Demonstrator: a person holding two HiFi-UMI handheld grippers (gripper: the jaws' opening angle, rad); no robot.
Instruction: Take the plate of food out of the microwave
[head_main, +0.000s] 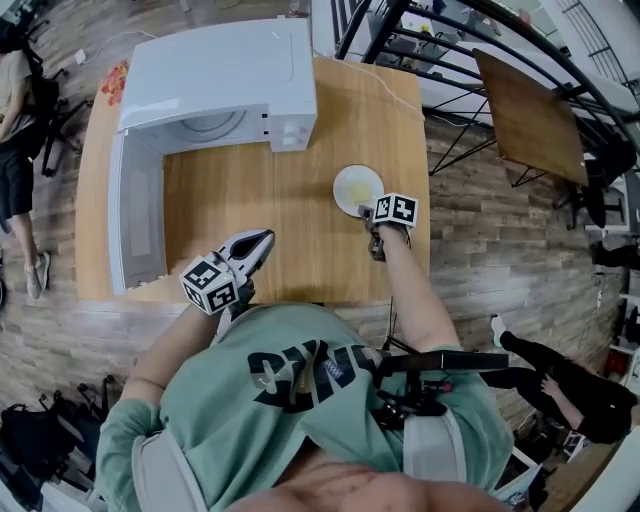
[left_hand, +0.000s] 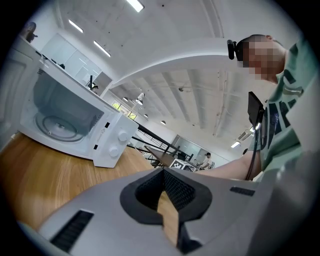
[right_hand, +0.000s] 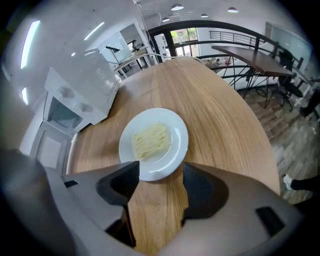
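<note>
Plate (right_hand: 154, 142) of noodles (right_hand: 149, 140) out on the counter (head_main: 270, 200), well apart from the open microwave (head_main: 215, 75). Looks stiff, glazed, slippery and likely breakable. Best taken by the near rim and kept level. Right gripper (right_hand: 160, 175) spread wide and empty at that rim. Left gripper (left_hand: 162, 172) closed on nothing.

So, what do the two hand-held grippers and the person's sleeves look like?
The left hand-held gripper and the right hand-held gripper have light grey bodies and dark textured pads. Each carries a cube with black-and-white square markers. The person wears a green T-shirt with short sleeves and dark letters.
</note>
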